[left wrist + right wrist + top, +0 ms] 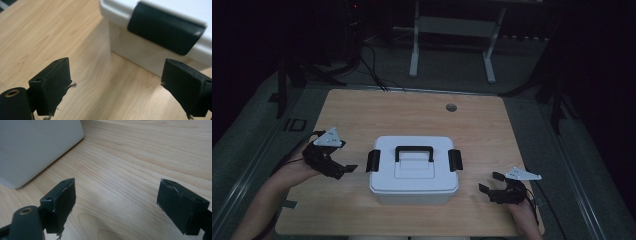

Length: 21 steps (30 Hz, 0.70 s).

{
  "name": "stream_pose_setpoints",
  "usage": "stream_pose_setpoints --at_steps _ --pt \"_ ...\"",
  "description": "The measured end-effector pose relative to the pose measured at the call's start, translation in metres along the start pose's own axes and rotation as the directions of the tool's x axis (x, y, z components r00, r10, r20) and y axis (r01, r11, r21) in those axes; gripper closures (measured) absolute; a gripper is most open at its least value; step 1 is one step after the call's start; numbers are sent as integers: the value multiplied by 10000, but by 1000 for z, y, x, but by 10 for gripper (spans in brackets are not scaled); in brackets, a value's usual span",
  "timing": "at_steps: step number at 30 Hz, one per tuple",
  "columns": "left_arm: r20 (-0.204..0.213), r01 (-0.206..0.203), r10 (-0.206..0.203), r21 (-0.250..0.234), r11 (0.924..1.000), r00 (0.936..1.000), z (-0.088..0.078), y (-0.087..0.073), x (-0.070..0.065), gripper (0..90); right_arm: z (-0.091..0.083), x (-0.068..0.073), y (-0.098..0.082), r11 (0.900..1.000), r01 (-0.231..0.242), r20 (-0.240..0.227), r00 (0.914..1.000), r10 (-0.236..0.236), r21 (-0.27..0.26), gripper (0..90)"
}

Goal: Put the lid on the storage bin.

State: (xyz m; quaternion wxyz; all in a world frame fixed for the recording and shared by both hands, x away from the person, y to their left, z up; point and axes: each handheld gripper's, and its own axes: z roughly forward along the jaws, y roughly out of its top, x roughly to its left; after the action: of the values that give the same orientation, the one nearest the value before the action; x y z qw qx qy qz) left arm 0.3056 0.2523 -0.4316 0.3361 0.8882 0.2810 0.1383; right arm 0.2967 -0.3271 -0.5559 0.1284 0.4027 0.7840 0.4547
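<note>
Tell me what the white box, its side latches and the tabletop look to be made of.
White box: likely molded plastic, going by its smooth matte walls and rounded corners. Side latch: black plastic by its look, matte with a small scuff. Tabletop: light wood grain, smooth; whether veneer, laminate or solid wood cannot be told.

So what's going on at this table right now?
A person sits at a wooden table holding a tool in each hand. A white box with a black handle and black side latches, lid on, sits in the middle. The left tool and right tool are both open, one either side of the box, touching nothing.
</note>
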Motion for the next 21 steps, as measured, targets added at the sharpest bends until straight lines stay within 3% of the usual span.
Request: stream_pose_setpoints --at_steps 5,6,13,21 --pt "-221 76 -78 -75 9999 9997 2 -10 0 90 0 0 0 10000 8 0 10000 -8 -2 153" --pt "-271 212 -215 -89 9997 9994 5 -20 0 90 0 0 0 10000 8 0 10000 -8 -2 154" --pt "-532 560 -576 -313 9979 9969 15 -44 -1 89 0 0 0 10000 45 10 10000 -45 29 153" --pt "-781 1300 -1357 -748 9887 9877 25 -70 -1 89 0 0 0 10000 29 25 10000 -29 -7 151"
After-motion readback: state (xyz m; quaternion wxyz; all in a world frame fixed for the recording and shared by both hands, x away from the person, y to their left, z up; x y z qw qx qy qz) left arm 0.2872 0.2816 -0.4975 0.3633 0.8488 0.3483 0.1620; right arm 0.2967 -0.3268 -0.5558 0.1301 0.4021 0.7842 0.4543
